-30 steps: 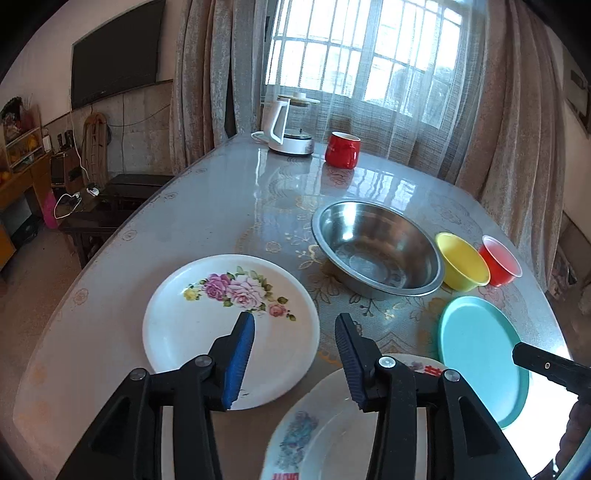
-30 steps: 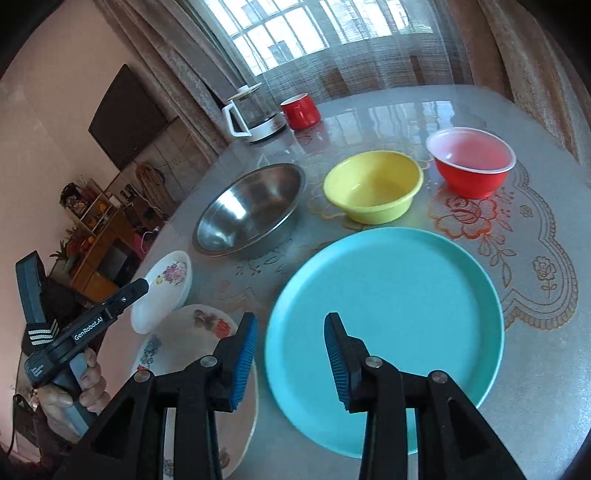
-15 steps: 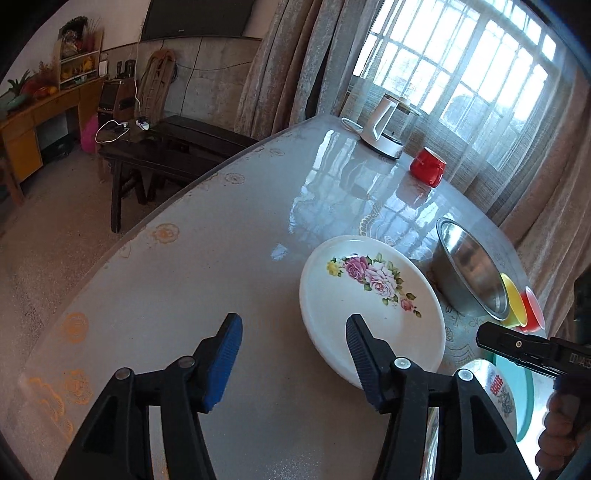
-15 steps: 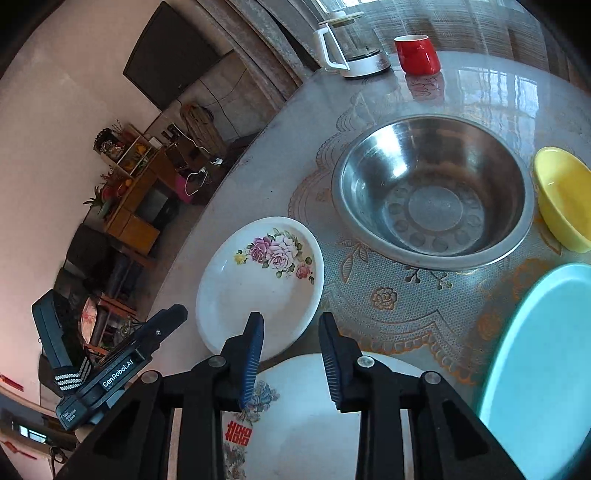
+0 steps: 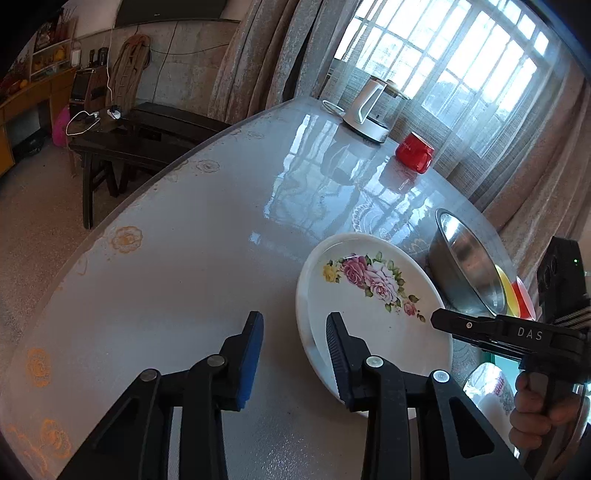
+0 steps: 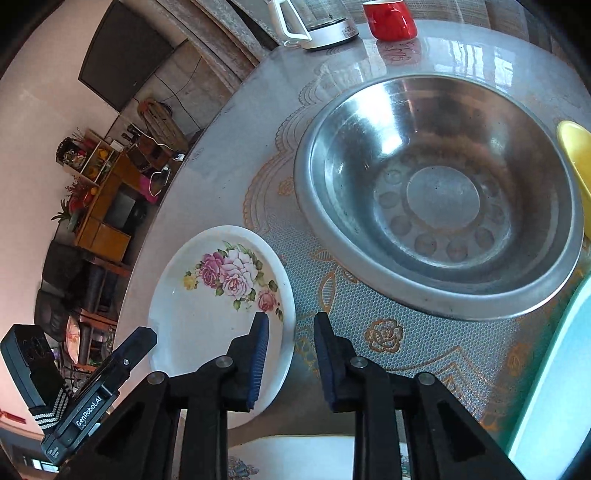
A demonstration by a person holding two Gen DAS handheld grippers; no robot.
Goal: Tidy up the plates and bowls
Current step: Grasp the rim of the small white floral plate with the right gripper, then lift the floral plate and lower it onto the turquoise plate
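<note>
A white plate with pink roses (image 5: 373, 306) (image 6: 218, 295) lies on the table. My left gripper (image 5: 293, 332) is open at the plate's left rim, one finger over the plate and one over bare table. My right gripper (image 6: 290, 332) is open and straddles the plate's right rim. A large steel bowl (image 6: 439, 192) (image 5: 463, 266) stands beyond the plate. A yellow bowl (image 6: 576, 166) (image 5: 504, 291) and a red bowl (image 5: 524, 301) sit past it. A teal plate (image 6: 554, 387) lies at the right. A second printed white plate (image 6: 303, 458) (image 5: 487, 387) lies near me.
A white kettle (image 5: 373, 110) (image 6: 314, 22) and a red mug (image 5: 413, 151) (image 6: 389, 18) stand at the far end by the curtained window. The table edge curves along the left, with a dark bench (image 5: 140, 136) and floor beyond.
Both grippers have moved from the near plates to the rose plate: the left swung to its left rim, the right crossed from the teal plate to its right rim.
</note>
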